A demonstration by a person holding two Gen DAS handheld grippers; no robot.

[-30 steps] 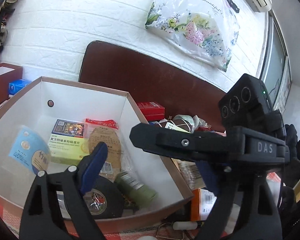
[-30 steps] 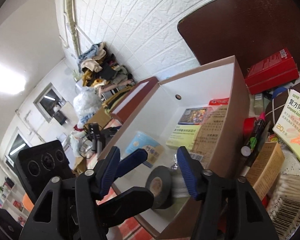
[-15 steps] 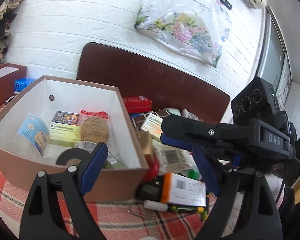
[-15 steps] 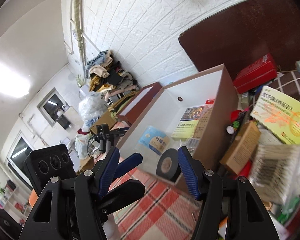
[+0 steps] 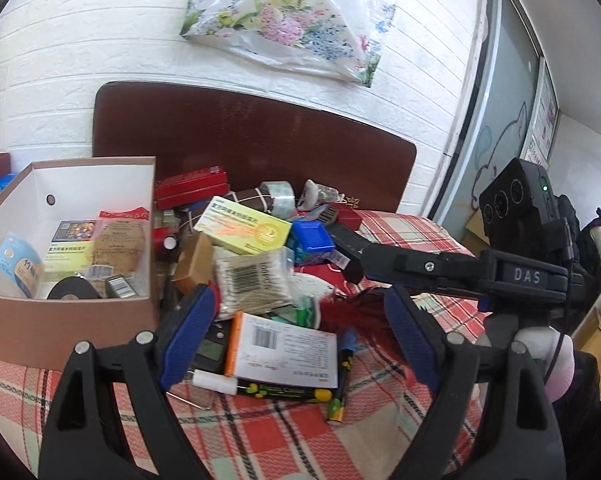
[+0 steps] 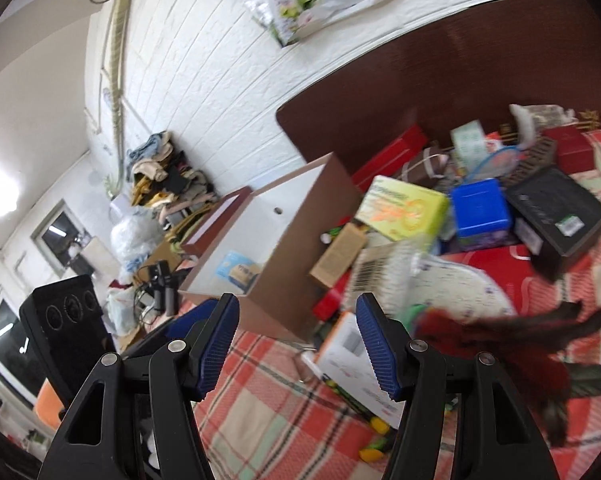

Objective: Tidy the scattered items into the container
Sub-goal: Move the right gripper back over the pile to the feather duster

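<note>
The brown box with white inside stands at the left and holds a black tape roll, packets and a green medicine box; it also shows in the right wrist view. My left gripper is open and empty above a white and orange box. A pile to the right of the box has a yellow-green box, a cotton swab pack and a blue case. My right gripper is open and empty over the plaid cloth; its body reaches in from the right.
A red plaid cloth covers the surface. A dark brown headboard and white brick wall stand behind. A black box, red boxes and a dark red feathery thing lie around the pile. A marker lies by the white box.
Both grippers have pulled back and swung right, away from the box's inside to the pile of loose items. Both stay open and empty.
</note>
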